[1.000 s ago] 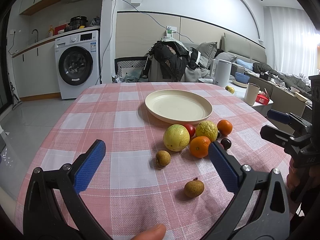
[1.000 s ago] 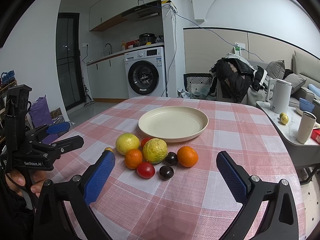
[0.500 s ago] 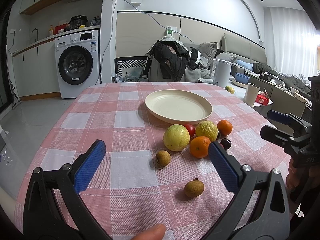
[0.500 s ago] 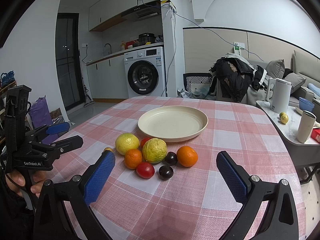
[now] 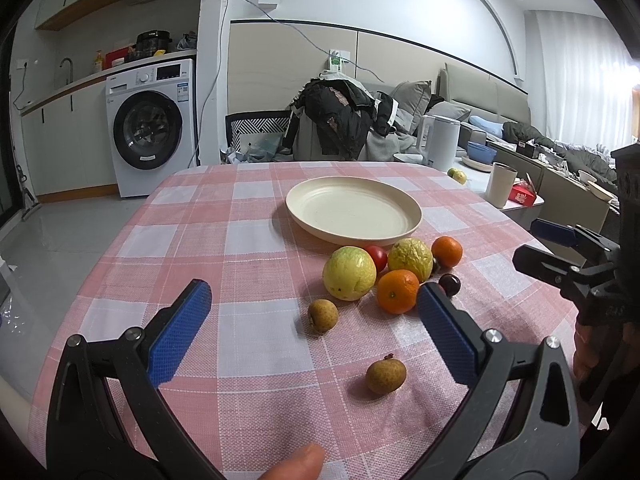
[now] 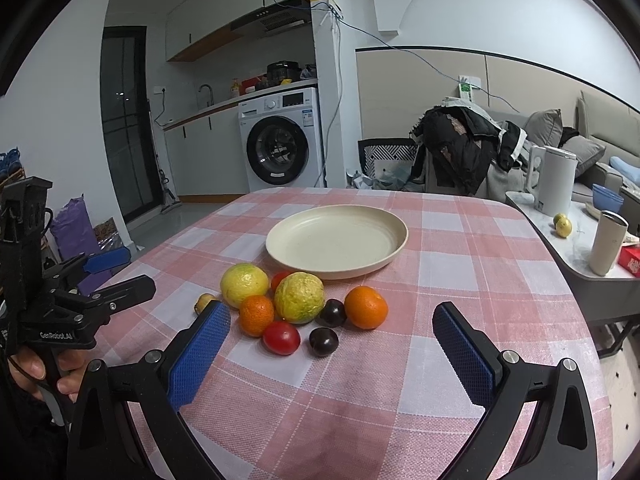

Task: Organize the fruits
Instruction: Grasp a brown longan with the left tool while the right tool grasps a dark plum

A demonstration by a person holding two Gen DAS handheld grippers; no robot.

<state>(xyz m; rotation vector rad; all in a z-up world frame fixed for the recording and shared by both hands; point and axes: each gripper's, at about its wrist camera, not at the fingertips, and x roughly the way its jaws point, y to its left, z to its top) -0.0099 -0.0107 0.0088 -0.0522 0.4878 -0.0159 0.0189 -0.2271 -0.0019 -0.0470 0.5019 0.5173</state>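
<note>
A cream plate lies empty on the pink checked tablecloth. In front of it sits a cluster of fruit: two yellow-green guavas, two oranges, a red tomato and two dark plums. Two small brown longans lie nearer to me. My left gripper is open above the longans, holding nothing. My right gripper is open, empty, just short of the tomato and plums.
A side table at the right carries a white kettle, a cup and a red box. Behind the table stands a chair draped with dark clothes. A washing machine is at the back left.
</note>
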